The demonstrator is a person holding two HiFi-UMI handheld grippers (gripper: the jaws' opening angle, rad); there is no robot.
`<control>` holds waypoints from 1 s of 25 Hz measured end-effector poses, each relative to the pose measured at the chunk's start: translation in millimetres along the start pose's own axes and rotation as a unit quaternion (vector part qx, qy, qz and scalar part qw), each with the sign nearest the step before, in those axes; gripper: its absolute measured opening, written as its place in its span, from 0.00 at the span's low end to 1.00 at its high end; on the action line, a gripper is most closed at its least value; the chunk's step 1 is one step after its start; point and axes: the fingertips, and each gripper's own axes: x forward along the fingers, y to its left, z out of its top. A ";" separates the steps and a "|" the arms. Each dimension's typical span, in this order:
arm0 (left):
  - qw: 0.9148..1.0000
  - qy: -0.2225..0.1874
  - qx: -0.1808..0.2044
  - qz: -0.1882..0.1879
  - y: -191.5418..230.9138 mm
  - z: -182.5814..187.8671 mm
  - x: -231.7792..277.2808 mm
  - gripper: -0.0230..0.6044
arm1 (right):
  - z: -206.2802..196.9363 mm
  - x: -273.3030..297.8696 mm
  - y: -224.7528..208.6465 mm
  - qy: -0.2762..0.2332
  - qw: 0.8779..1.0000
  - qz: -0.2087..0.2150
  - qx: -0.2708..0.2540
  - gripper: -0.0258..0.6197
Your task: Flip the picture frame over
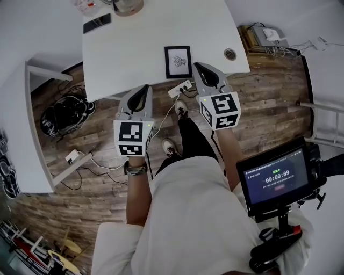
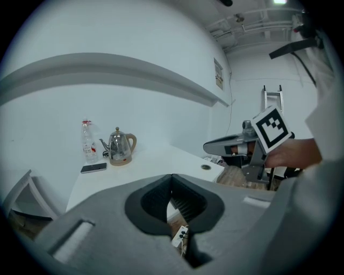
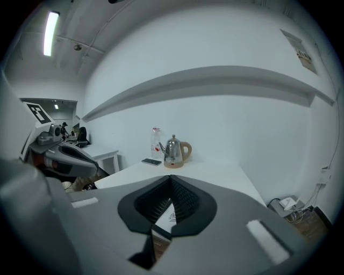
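Observation:
The picture frame [image 1: 178,62] lies flat near the front edge of the white table [image 1: 134,53], black border up, a small drawing showing. My right gripper [image 1: 198,65] hovers just right of the frame's near corner, shut and empty. In the right gripper view the gripper [image 3: 171,178] has its pads together, and a bit of the frame [image 3: 167,216] shows below them. My left gripper [image 1: 144,87] hangs in front of the table's near edge, left of the frame, shut with nothing in it. The left gripper view shows the gripper [image 2: 172,177] with its tips meeting.
A kettle [image 1: 128,6], a bottle [image 2: 87,140] and a phone [image 1: 97,23] stand at the table's far side. A cable grommet [image 1: 230,54] sits at the right. A white power strip [image 1: 180,88] hangs off the front edge. A second white table [image 1: 21,118] stands left, a screen [image 1: 275,177] right.

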 end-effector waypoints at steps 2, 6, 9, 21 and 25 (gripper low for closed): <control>1.000 -0.010 0.009 0.003 -1.3 12.0 -5.3 0.04 | 14.1 -8.4 0.3 -0.014 1.000 -0.003 -0.005 0.04; 0.999 -0.036 0.027 0.010 -18.8 39.7 -30.3 0.04 | 36.6 -46.2 3.9 -0.037 0.999 -0.006 -0.009 0.04; 0.998 -0.049 0.035 0.014 -11.7 52.0 -31.3 0.04 | 46.2 -47.1 5.3 -0.045 0.999 -0.006 -0.012 0.04; 0.992 -0.098 0.076 0.021 -35.9 94.5 -76.8 0.04 | 104.3 -108.2 16.5 -0.104 0.994 -0.013 -0.034 0.04; 0.990 -0.111 0.083 0.029 -27.9 105.5 -81.1 0.04 | 113.8 -108.8 21.2 -0.108 0.993 -0.010 -0.043 0.04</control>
